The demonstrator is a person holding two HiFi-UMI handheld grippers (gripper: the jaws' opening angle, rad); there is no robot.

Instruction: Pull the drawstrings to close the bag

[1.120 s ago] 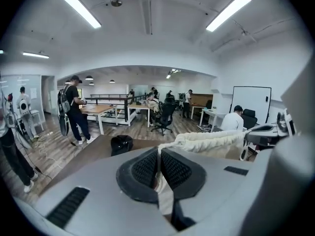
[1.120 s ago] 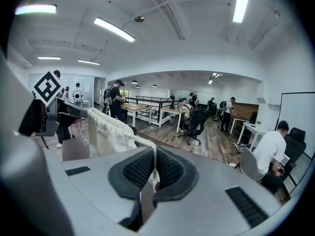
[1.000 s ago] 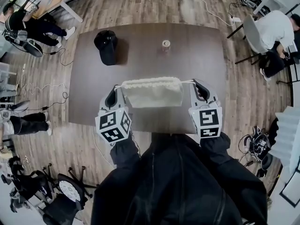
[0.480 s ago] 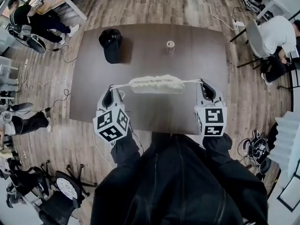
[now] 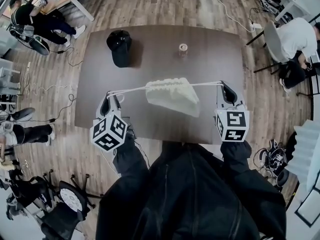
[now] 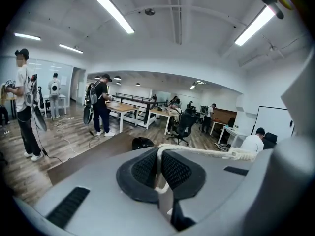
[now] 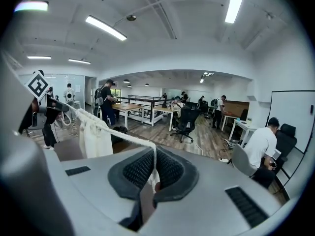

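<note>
- Bag [image 5: 172, 95], seen from the head view: a pale cloth bag hangs in the air over the dark table [image 5: 210, 54]. Its mouth is gathered into tight ruffles and its body droops below.
- Drawstrings [image 5: 130, 90] run out taut from both ends of the mouth. The left gripper [image 5: 109, 100] is clenched on one end and the right gripper [image 5: 226, 90] on the other, with the two well apart.
- Farther along the table sit a black cap [image 5: 119, 46] and a small round container [image 5: 183, 47]. It may be a cup, but it is too small to be sure.
- Left gripper view: the jaws are squeezed together on the white cord [image 6: 197, 152]. The cord comes up between them and stretches right to the bunched mouth [image 6: 243, 155].
- Right gripper view: the jaws are pinched on the other cord [image 7: 118, 134]. It climbs to the left to the bag [image 7: 96, 136], which hangs from it in folds, and the left gripper's marker cube [image 7: 37, 85] shows beyond.
</note>
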